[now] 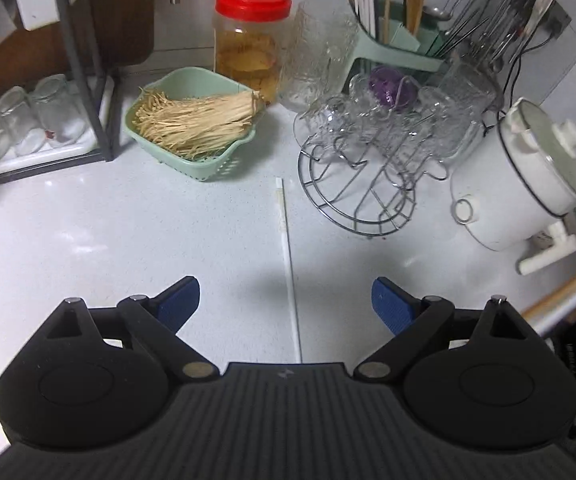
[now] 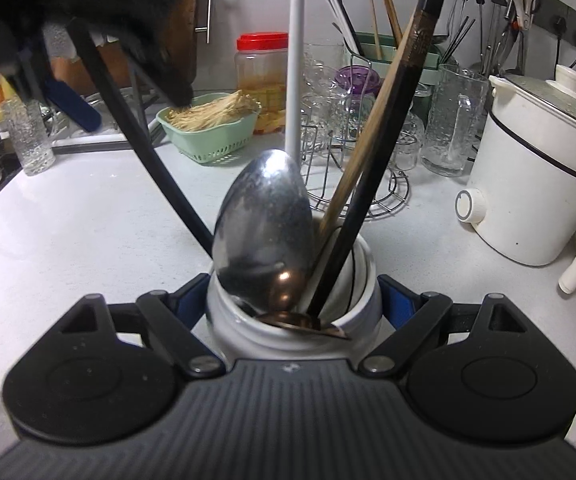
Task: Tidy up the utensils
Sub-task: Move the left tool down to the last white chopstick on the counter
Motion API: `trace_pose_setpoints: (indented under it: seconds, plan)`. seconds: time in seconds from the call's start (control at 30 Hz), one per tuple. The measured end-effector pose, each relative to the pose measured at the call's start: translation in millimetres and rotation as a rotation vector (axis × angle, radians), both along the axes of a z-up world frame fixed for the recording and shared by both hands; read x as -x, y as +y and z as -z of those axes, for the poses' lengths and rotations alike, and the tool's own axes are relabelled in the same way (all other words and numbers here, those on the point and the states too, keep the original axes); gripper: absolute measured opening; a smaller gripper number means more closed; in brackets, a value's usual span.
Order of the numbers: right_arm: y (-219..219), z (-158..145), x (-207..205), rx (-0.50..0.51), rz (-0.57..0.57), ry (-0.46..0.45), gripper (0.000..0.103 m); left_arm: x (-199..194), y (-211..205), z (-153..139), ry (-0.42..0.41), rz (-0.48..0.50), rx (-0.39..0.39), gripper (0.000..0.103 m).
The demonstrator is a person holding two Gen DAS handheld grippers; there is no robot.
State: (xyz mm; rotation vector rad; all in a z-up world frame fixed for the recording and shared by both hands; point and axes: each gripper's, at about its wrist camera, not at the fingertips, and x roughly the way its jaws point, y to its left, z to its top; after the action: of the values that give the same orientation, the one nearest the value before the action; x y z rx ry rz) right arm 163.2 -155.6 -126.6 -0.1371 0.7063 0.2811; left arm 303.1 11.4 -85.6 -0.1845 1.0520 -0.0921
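A single white chopstick lies on the pale counter, running away from me between the spread blue pads of my left gripper, which is open and holds nothing. My right gripper is shut on a white utensil jar. The jar holds a steel spoon bowl-up, a white chopstick, a wooden chopstick, a dark one and a black curved handle. A green utensil holder with more chopsticks stands at the back.
A wire rack with upturned glasses is right of the lying chopstick. A green basket of enoki mushrooms and a red-lidded jar sit behind. A white electric pot stands at the right. A gloved hand with the left gripper fills the right view's upper left.
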Motion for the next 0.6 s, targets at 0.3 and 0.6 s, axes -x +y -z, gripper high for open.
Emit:
trace_pose_setpoints:
  seconds: [0.3, 0.6]
  plan:
    - [0.9, 1.2, 0.1, 0.001, 0.000, 0.000, 0.090, -44.9, -5.0, 44.8, -0.011, 0.023, -0.009, 0.085]
    - [0.9, 3.0, -1.3, 0.000, -0.002, 0.004, 0.090, -98.1, -11.2, 85.7, 0.022, 0.012, 0.037, 0.053]
